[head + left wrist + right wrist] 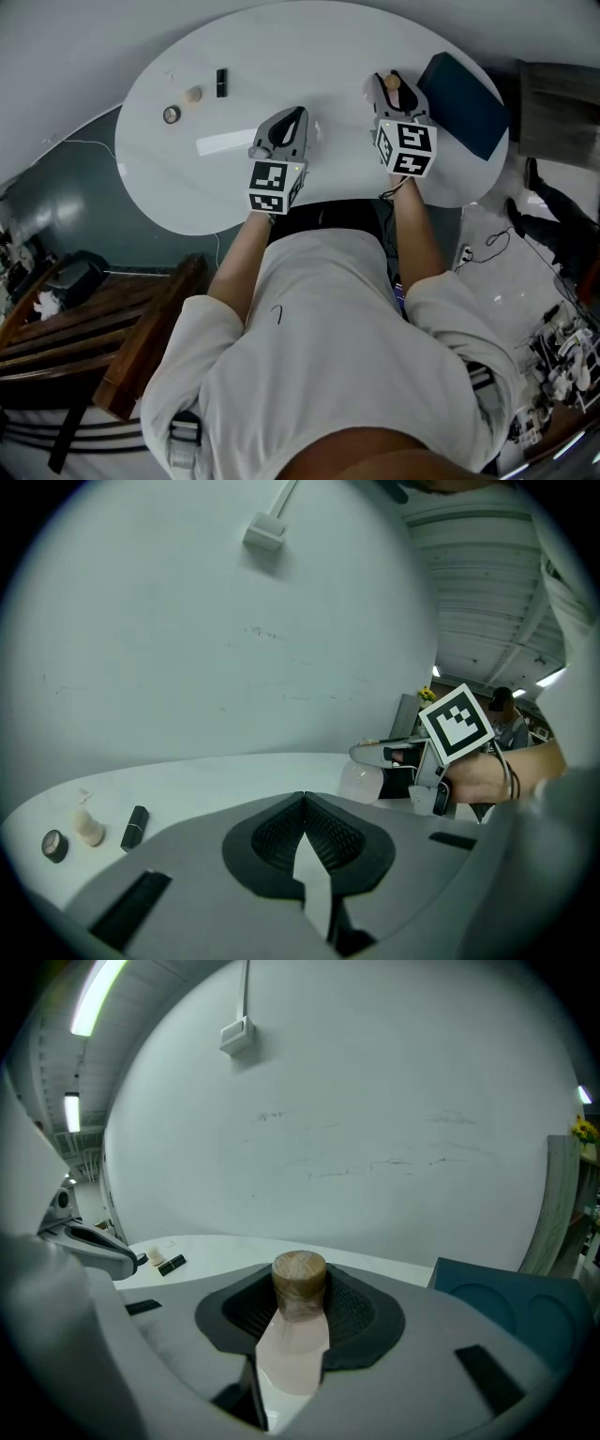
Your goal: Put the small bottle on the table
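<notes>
My right gripper (390, 89) is shut on the small bottle (296, 1340), a pale translucent bottle with a round wooden cap (299, 1282) that sticks up between the pads. It hovers over the right side of the white round table (187, 183). From the left gripper view the bottle's rounded body (361, 780) shows under the right gripper (389, 754). My left gripper (296, 117) is near the table's middle, shut with nothing in it; its pads (272, 832) meet at the tips.
At the table's far left lie a small tape ring (172, 114), a beige stopper-like piece (193, 95) and a black stick (221, 82). A dark blue case (464, 101) sits at the right edge, just beside the right gripper. Wooden furniture stands on the floor at left.
</notes>
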A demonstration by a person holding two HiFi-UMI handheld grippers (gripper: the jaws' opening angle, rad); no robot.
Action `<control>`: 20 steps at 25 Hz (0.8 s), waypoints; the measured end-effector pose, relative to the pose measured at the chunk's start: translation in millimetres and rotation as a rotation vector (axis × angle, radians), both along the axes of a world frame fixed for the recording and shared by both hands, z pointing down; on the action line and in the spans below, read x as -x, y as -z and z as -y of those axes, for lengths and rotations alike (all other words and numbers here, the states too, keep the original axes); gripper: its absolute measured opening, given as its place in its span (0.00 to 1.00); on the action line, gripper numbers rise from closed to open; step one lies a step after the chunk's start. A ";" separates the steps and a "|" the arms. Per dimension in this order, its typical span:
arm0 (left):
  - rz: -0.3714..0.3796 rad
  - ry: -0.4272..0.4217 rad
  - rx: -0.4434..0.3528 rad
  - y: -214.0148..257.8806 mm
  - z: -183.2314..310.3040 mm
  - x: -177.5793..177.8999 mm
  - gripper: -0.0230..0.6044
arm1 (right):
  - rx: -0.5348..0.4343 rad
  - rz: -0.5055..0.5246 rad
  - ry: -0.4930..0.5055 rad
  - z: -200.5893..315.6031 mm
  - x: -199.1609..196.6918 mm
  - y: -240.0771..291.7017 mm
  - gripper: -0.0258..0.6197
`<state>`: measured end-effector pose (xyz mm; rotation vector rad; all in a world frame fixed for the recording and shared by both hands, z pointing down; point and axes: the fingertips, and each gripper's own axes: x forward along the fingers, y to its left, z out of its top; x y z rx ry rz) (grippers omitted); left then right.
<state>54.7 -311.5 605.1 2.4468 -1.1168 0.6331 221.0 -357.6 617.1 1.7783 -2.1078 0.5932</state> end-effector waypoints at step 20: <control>0.013 -0.008 0.037 -11.4 -15.3 -3.8 0.06 | 0.071 -0.018 -0.032 8.0 -9.2 -36.8 0.24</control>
